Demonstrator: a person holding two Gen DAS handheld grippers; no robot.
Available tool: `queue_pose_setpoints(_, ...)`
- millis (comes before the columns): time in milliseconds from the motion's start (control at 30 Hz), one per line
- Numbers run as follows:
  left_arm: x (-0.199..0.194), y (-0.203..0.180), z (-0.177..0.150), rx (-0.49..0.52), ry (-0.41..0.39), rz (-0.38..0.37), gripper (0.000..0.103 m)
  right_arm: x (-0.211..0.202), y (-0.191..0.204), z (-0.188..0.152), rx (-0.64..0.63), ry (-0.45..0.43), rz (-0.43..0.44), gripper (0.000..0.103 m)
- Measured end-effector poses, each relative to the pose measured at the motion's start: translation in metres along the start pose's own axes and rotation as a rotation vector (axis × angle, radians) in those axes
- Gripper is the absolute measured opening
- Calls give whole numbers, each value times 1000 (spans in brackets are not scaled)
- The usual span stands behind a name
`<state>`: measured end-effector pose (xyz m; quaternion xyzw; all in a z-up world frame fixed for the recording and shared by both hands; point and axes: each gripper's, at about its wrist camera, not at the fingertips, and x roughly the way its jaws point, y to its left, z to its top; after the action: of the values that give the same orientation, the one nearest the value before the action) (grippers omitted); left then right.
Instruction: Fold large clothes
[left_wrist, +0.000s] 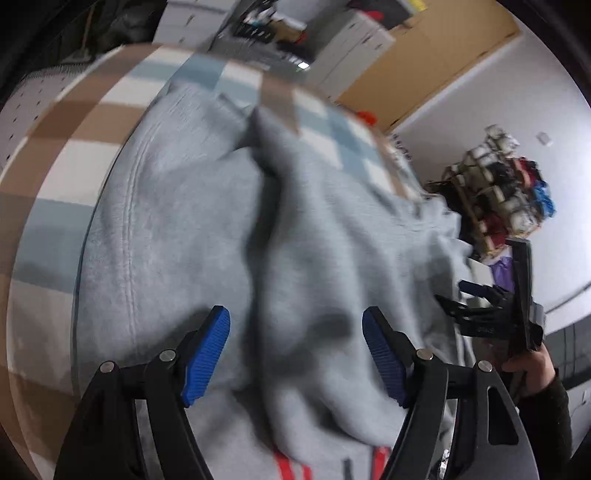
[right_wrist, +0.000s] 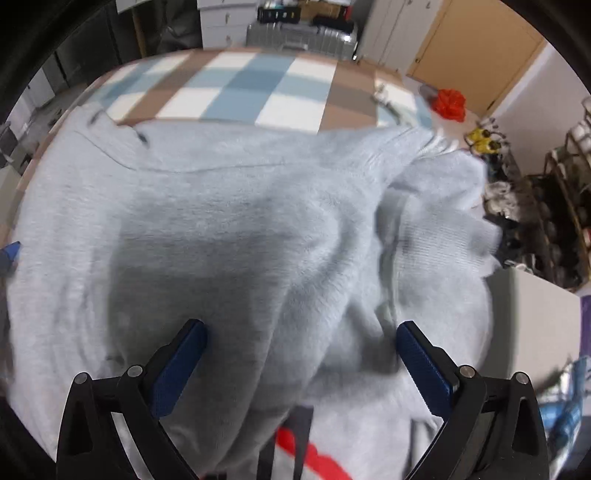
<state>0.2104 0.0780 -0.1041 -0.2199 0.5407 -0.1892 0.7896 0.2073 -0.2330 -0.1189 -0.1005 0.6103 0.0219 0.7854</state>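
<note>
A large pale blue-grey fleece sweatshirt lies rumpled on a checked bedspread, with a raised fold running down its middle and red print at the near edge. My left gripper hangs open just above that fold, and its blue pads touch nothing. In the right wrist view the sweatshirt fills the frame, its ribbed cuff bunched at the right. My right gripper is open over a ridge of fabric. A hand holds the right gripper at the garment's right edge.
The checked bedspread shows beyond the garment. A red object and yellow items lie at the far right. A cluttered rack and a white box stand to the right. A suitcase and drawers stand behind.
</note>
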Motion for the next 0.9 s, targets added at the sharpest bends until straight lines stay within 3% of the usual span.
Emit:
queue_pose_setpoints(133,6,2,14,-20,28,-19,70,16,-9,-5,49,30,74,103)
queue_pose_setpoints(333,13,-11,32,71,75,88,70,30,-20,8,49,10,151,103)
queue_pose_setpoints(467,22,-19,42,148,99,176,70,34,-22,20,35,22,165,103)
queue_pose_setpoints(633,32,-21,60,172,144,225,70,43,-18,48,52,-6,124,103)
queue_pose_setpoints(733,36,-21,67,191,148,244,71,46,-19,60,37,2,143,103)
queue_pose_setpoints(800,38,-23,71,209,142,252,73,48,-20,64,23,-1,149,103)
queue_pose_setpoints(900,47,-27,74,244,147,274,86,48,-21,63,18,-15,153,103)
